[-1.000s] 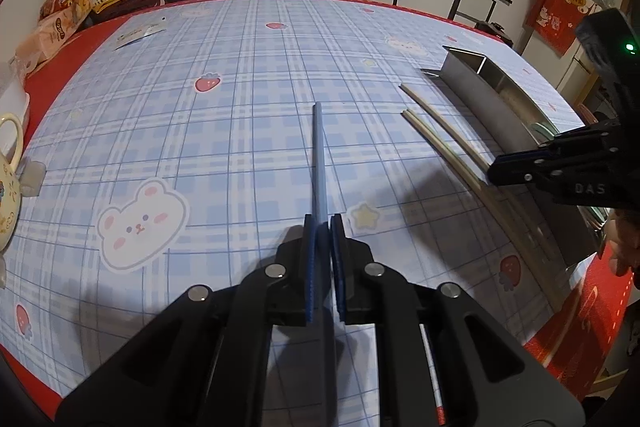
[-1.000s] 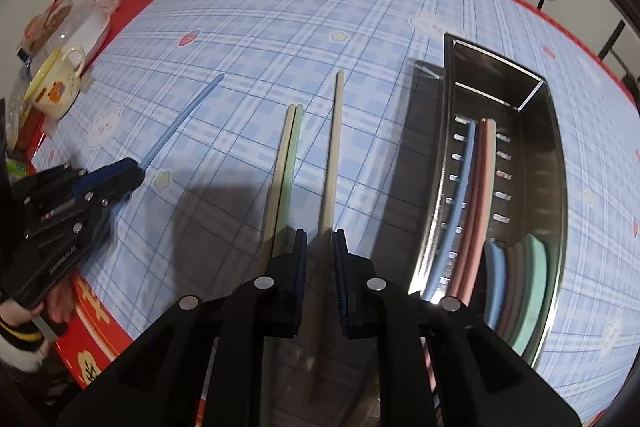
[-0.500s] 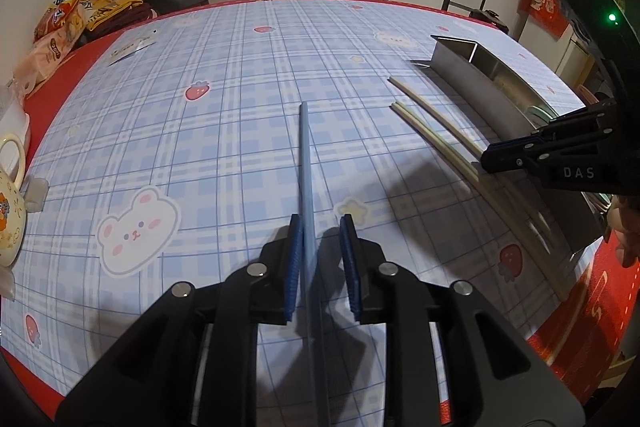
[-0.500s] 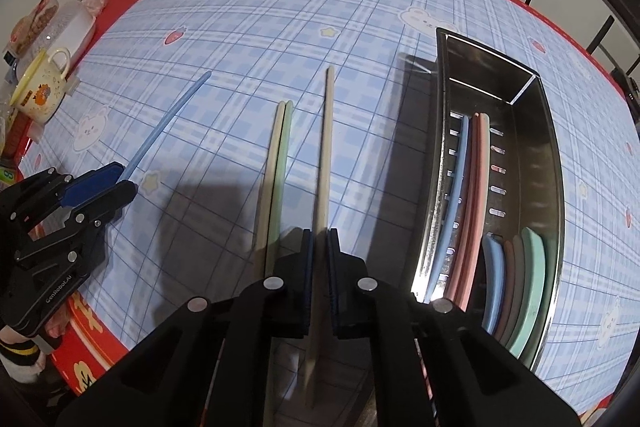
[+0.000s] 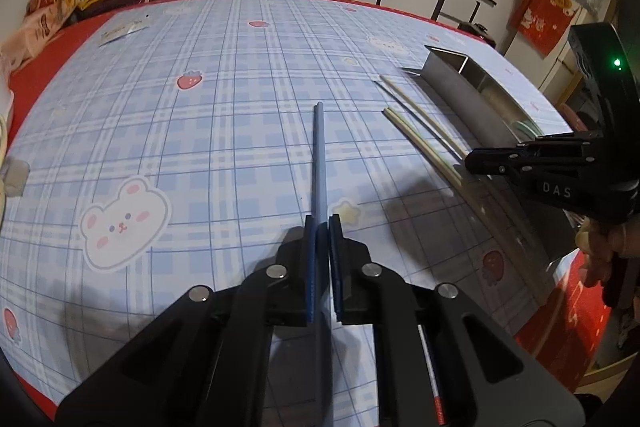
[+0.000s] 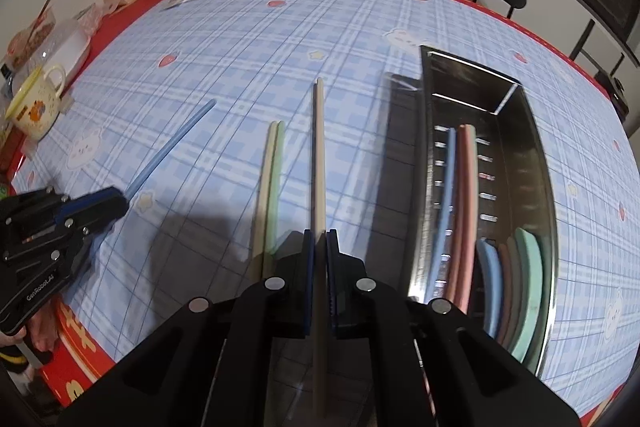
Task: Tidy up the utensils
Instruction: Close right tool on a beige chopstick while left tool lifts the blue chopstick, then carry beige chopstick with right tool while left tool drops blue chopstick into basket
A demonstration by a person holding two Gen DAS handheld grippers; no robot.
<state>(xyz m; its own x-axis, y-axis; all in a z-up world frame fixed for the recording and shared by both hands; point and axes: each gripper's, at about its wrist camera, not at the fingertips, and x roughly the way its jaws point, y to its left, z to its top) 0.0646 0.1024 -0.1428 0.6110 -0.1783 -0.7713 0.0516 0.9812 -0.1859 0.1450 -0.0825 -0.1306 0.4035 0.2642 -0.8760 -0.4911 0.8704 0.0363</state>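
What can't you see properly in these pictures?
- Blue chopstick, left wrist view: its near end runs under the left gripper.
- Cream chopstick, right wrist view: its near end is hidden behind the right gripper.
- Metal tray, right wrist view: its near corner is blocked by the gripper's body.
- Mug: its printed picture is too small to read.

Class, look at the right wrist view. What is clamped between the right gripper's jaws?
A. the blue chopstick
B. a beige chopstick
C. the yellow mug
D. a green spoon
B: the right gripper is shut on the beige chopstick, which runs straight out from between its jaws; the blue chopstick is in the left gripper.
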